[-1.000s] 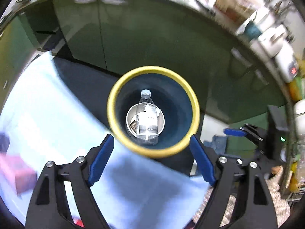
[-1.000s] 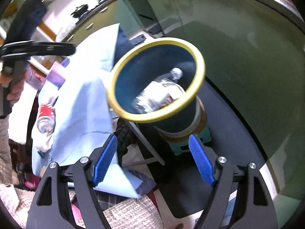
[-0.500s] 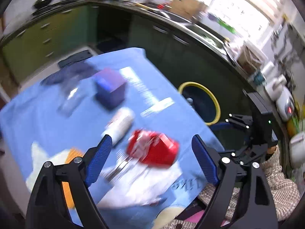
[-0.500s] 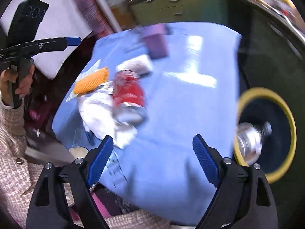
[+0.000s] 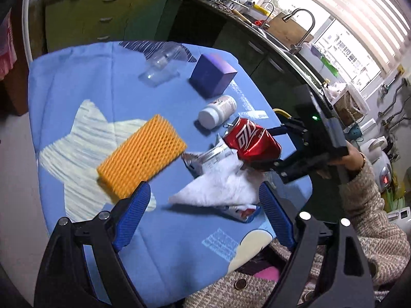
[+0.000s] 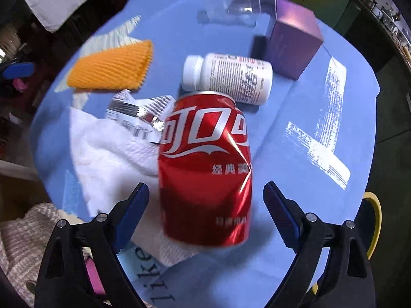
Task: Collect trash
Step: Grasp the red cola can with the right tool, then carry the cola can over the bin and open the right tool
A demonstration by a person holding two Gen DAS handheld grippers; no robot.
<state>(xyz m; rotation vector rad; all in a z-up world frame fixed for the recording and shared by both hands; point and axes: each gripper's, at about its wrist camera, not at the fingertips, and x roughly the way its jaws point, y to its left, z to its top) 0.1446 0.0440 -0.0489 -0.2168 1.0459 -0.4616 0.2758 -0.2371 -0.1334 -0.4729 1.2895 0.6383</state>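
A dented red soda can (image 6: 205, 169) lies on the blue table cloth (image 5: 108, 82) on top of a white tissue (image 6: 108, 154) and a silver wrapper (image 6: 133, 113). My right gripper (image 6: 205, 213) is open, its fingers on either side of the can's near end; it shows in the left wrist view (image 5: 295, 141) right at the can (image 5: 251, 141). My left gripper (image 5: 203, 218) is open and empty above the near table edge, over the tissue (image 5: 226, 184). A white pill bottle (image 5: 218, 111), orange foam net (image 5: 141, 154), purple box (image 5: 213, 74) and clear plastic cup (image 5: 161, 64) lie around.
The yellow rim of the trash bin (image 6: 373, 220) shows past the table's right edge. Green kitchen cabinets (image 5: 108, 18) and a counter with a sink tap (image 5: 300, 25) run behind the table. The person's sleeve (image 5: 367, 205) is at the right.
Both grippers have swung from the bin, where a bottle lies, back over the table. The right gripper has closed in on the red can, which now sits between its open fingers.
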